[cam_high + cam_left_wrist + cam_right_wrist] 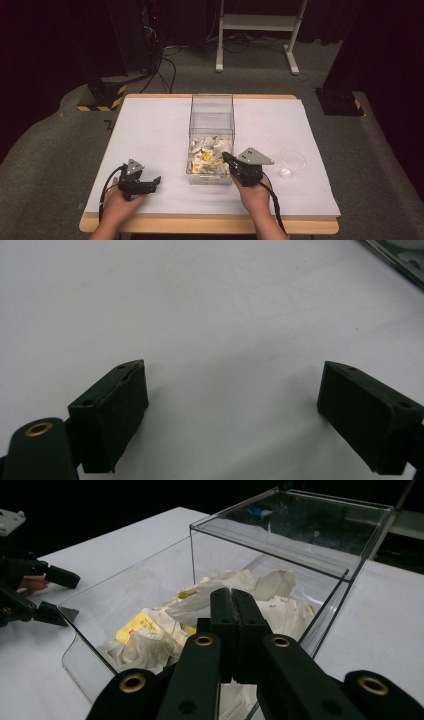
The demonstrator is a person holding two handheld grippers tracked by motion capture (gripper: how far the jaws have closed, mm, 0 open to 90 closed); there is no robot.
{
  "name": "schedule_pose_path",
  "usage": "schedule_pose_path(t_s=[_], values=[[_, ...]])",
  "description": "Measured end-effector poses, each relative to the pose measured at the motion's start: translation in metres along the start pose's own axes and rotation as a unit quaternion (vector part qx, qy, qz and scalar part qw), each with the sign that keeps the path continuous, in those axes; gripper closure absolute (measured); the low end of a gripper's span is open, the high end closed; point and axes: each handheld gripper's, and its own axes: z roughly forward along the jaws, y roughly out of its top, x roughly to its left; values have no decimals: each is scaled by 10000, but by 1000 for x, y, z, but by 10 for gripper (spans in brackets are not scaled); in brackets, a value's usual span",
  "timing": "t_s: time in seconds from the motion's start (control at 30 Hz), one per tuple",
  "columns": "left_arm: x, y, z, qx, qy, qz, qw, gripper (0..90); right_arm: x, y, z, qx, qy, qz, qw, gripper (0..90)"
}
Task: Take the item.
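closed jaws at the box rim, open jaws idle on the sheet

dark room behind, grey carpet below, white table cover (150,130) spread over a wooden table. at the centre, clear plastic box (211,135), open-topped, holding crumpled white and yellow wrappers (206,156) heaped at its near end. right gripper (232,607) poised over the box's near right corner, jaws pressed together with nothing between them, tips just above the wrappers. left gripper (232,405) low on the sheet at near left, well apart from the box, jaws spread wide over bare white surface, gripping nothing. small clear round dish (293,160) right of the box, near the right hand (256,192).
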Motion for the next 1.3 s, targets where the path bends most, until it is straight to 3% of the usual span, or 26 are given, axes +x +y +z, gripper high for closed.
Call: schedule_pose_path(t_s=[0.3, 1.3], values=[[0, 0, 0, -1, 1, 0, 10000, 130, -3, 3, -6, -222, -3, 63, 9997, 896], [0, 0, 0, -5, 1, 5, 10000, 131, 0, 14, -18, -571, 20, 77, 9983, 898]])
